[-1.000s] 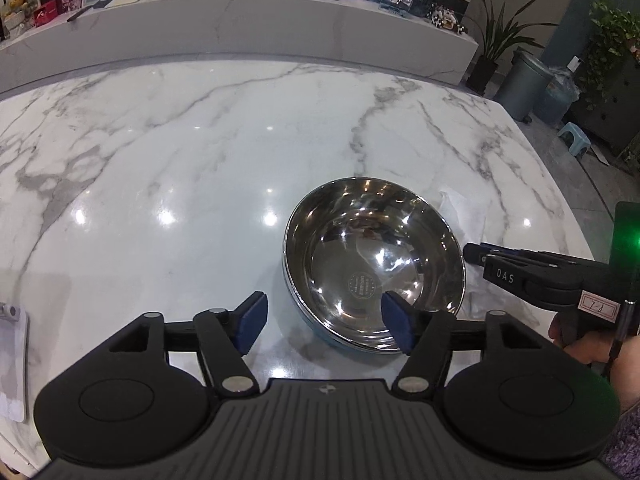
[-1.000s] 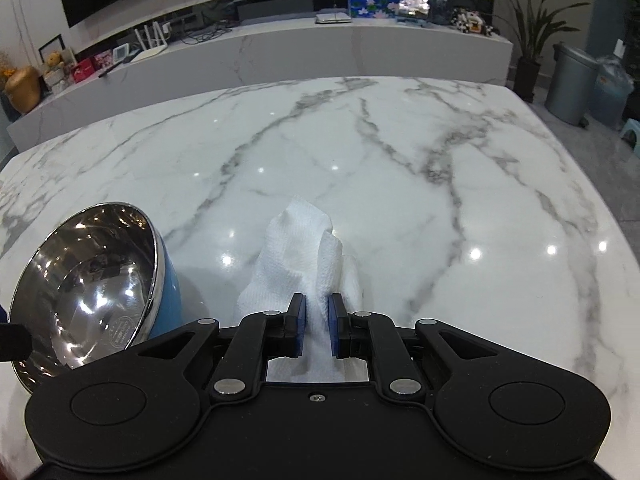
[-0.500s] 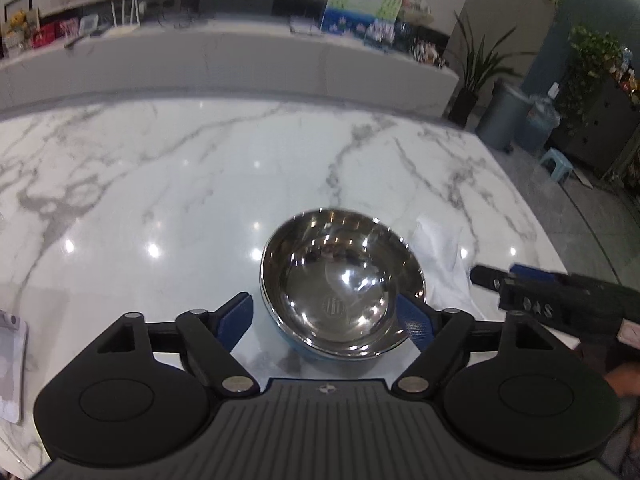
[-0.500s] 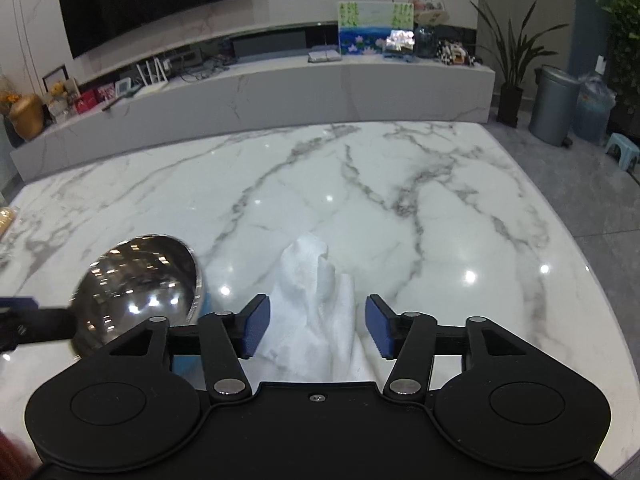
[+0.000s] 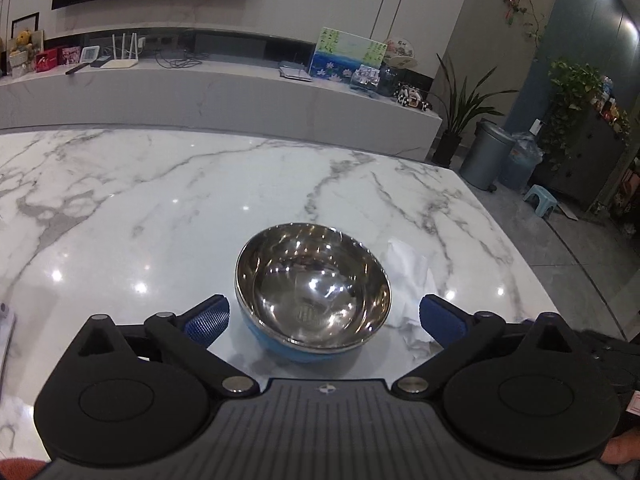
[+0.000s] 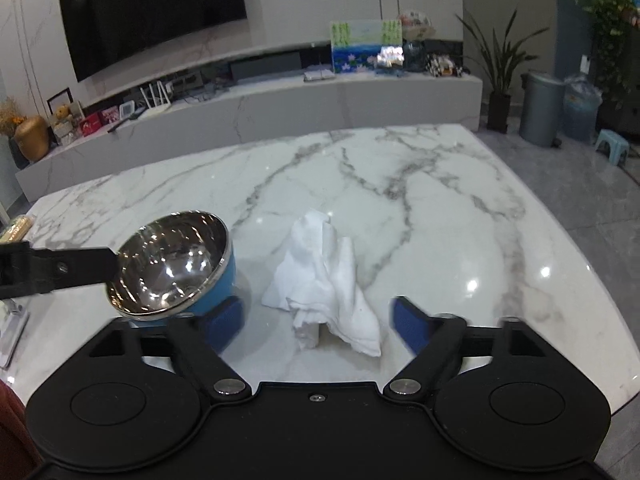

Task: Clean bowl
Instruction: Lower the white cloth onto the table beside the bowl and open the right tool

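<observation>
A steel bowl [image 5: 314, 286] with a blue outside sits on the marble table [image 5: 160, 208]; it also shows in the right wrist view [image 6: 172, 266]. A crumpled white paper towel [image 6: 326, 284] lies just right of the bowl, and shows in the left wrist view [image 5: 408, 276]. My left gripper [image 5: 324, 316] is open wide, its blue pads on either side of the bowl's near rim, apart from it. My right gripper [image 6: 318, 320] is open and empty, its pads straddling the towel's near end. One left finger [image 6: 60, 270] reaches in front of the bowl in the right wrist view.
A flat white object [image 5: 6, 328] lies at the table's left edge. The table's right edge [image 6: 592, 280] drops to a grey floor with a bin [image 6: 542, 108] and a small stool [image 6: 610, 146]. A long stone ledge with clutter runs behind the table.
My right gripper opened and let go of the paper towel, which now lies on the table. Both grippers pulled back and tilted up. The left jaws opened wider around the bowl.
</observation>
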